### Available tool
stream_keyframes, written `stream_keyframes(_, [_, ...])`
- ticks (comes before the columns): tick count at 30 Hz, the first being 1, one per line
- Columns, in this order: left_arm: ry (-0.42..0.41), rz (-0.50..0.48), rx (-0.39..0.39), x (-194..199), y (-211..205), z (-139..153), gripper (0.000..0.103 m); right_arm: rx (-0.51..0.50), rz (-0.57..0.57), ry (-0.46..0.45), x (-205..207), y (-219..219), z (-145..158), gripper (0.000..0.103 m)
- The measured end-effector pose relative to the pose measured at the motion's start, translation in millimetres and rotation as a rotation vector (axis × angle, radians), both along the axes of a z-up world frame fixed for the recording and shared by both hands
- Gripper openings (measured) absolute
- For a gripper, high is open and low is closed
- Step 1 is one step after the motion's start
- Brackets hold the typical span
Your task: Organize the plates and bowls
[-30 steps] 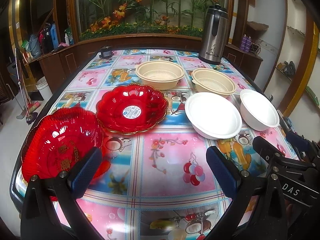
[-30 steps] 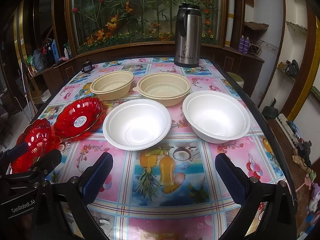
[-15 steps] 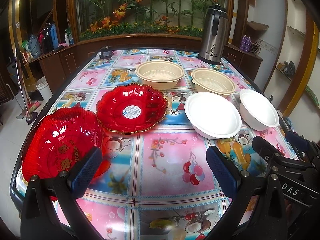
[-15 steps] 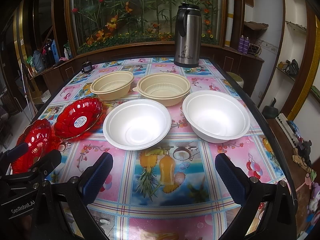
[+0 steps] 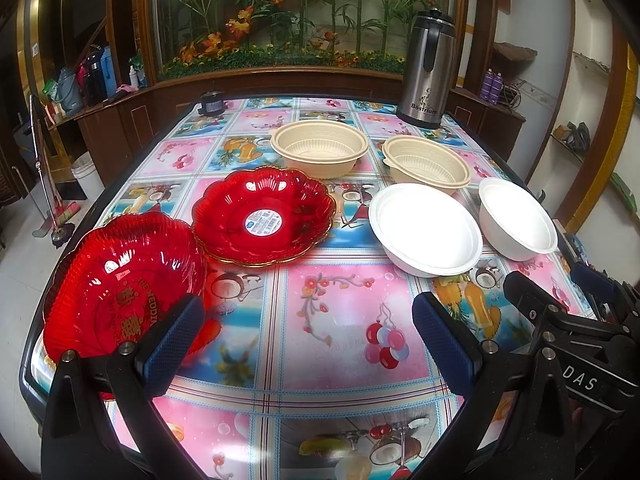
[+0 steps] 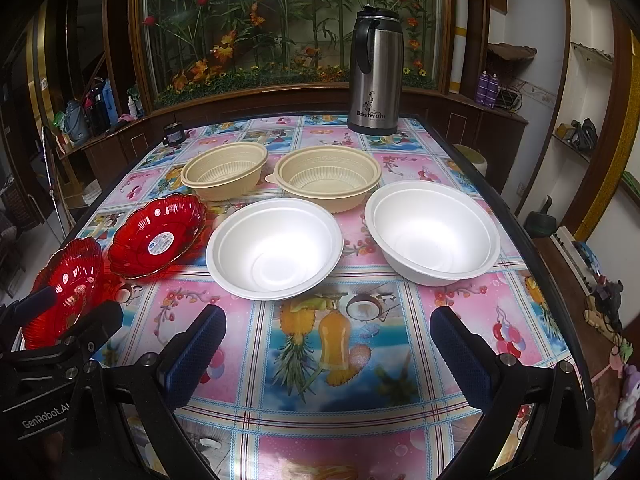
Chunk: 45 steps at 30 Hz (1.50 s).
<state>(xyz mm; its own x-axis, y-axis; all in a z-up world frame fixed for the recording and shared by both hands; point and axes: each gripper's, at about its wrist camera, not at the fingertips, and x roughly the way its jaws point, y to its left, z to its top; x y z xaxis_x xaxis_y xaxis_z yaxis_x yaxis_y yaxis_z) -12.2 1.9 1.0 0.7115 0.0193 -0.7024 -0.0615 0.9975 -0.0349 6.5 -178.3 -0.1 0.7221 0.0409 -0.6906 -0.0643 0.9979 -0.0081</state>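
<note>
Our left gripper [image 5: 308,336] wide open and empty at lower frame, our right gripper [image 6: 328,344] likewise, red plates [image 5: 262,216] left, white bowls [image 6: 274,248] centre.

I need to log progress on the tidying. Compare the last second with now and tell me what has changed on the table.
Nothing visibly changed. Both the left gripper and right gripper hover open over the near edge of the table, holding nothing. The two red plates, two beige bowls and two white bowls sit where they were, none stacked.
</note>
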Motion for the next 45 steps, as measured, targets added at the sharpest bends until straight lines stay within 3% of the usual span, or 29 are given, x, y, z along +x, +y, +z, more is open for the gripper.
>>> stream_keyframes(45, [0.002, 0.002, 0.001, -3.5, 0.3, 0.3, 0.103, 0.005, -0.001, -0.003, -1.9, -1.5, 4.0, 0.103])
